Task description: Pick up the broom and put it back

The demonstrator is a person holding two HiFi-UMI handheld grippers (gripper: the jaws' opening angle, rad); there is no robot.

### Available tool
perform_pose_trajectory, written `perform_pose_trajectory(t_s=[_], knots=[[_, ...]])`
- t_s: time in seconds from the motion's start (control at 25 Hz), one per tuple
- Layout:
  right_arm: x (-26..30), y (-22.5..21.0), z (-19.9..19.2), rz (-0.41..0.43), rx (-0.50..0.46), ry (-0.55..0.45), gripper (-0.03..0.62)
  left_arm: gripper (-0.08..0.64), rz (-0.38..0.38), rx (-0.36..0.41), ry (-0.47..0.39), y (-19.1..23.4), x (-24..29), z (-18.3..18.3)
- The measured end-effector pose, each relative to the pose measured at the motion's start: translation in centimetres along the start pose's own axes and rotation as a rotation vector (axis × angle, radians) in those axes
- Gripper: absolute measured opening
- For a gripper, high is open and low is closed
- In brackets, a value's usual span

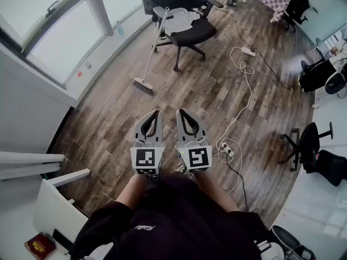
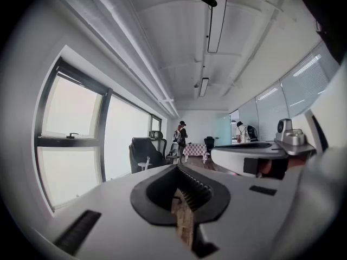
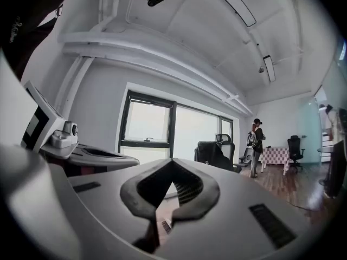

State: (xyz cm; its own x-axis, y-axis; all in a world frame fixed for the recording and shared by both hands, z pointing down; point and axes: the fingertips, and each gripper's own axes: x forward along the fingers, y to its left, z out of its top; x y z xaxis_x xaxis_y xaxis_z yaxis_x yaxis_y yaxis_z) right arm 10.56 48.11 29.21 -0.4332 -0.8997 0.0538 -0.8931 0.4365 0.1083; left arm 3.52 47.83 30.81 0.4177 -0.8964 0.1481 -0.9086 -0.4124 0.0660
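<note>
The broom has a long white handle and a grey brush head. Its brush rests on the wood floor while the handle leans up against a black office chair, far ahead of me. My left gripper and right gripper are held side by side at waist height, pointing towards the broom and well short of it. Both are shut with nothing between their jaws. In the left gripper view its tips meet, and the right gripper's tips do too.
A white power strip with its cable lies on the floor just right of my grippers, and a second cable runs further back. Black chairs stand at the right. Windows line the left wall. A person stands far off.
</note>
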Motion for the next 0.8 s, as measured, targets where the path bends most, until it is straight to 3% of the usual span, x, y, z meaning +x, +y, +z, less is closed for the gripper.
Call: perform_pose_trajectory(t_s=[0.44,0.8], knots=[[5.8,4.6,0.0,-0.019,0.036,0.027,0.021,0.002,-0.008,-0.054,0.017,7.0,0.2,-0.9],[11.9,8.0,-0.3,-0.05,0.0,0.056,0.022,0.002,-0.056,-0.05,0.043,13.5,1.5,-1.2]])
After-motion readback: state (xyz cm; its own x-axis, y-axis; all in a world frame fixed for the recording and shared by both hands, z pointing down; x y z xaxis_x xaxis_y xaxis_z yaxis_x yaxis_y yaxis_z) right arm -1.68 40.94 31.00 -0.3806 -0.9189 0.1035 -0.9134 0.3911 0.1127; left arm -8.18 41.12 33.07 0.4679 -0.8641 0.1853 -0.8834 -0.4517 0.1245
